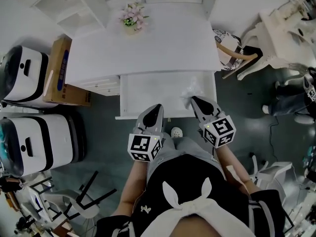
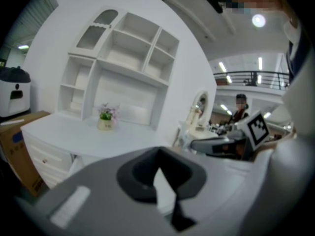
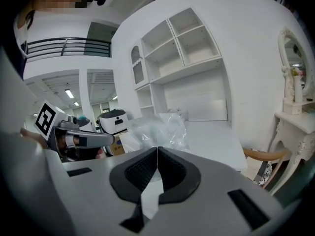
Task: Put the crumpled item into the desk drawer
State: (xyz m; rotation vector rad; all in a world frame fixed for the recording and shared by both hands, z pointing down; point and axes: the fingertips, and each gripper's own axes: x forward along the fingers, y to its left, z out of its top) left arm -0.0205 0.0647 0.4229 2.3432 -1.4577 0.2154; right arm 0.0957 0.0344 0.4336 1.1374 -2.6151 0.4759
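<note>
Right hand-held gripper [image 3: 157,149], closest to its own camera, has its jaws pressed together on the clear crumpled plastic [image 3: 160,127], which bulges just past the tips. Only the head view shows this plastic over the right part of the open drawer [image 1: 148,95], pulled out from under the white table's [image 1: 163,43] front edge. Left hand-held gripper [image 2: 157,154], jaws together and empty, hovers beside it near the drawer's front rim.
</note>
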